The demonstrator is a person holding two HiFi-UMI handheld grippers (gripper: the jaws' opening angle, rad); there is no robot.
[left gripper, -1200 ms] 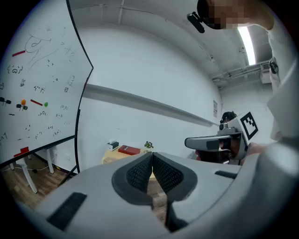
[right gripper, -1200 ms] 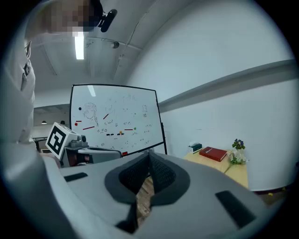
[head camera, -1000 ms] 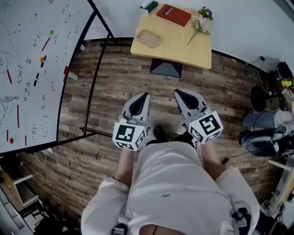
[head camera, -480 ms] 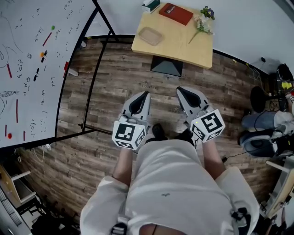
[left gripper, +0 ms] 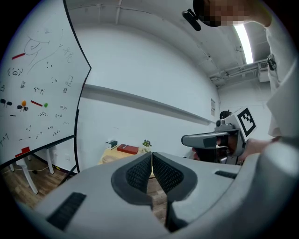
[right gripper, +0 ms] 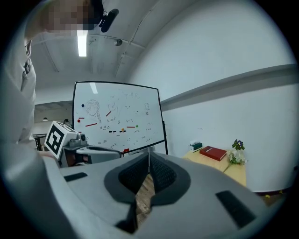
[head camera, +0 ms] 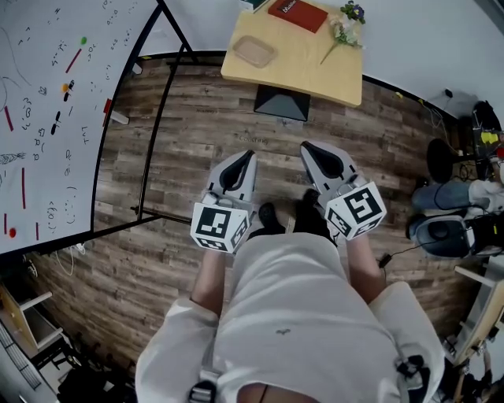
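**Both grippers shut and empty, table far ahead**

Since a second before, the table (head camera: 315, 79) had slid slightly up the head view. A dark shoe (head camera: 313, 220) had come forward under the right gripper (head camera: 307, 147). That gripper and the left gripper (head camera: 250, 154) were each pressed closed on nothing. They were held side by side over the plank floor (head camera: 197, 134) and pointed at the far table, well apart from it.

On the table lay a tray (head camera: 253, 51), a red book (head camera: 297, 15) and flowers (head camera: 344, 24). A whiteboard (head camera: 47, 118) stood at the left.

As a judgement, the whiteboard's foot bar (head camera: 161, 216) lay near the left gripper, so a careless step could catch on it. The grippers, held this close, could also knock together.
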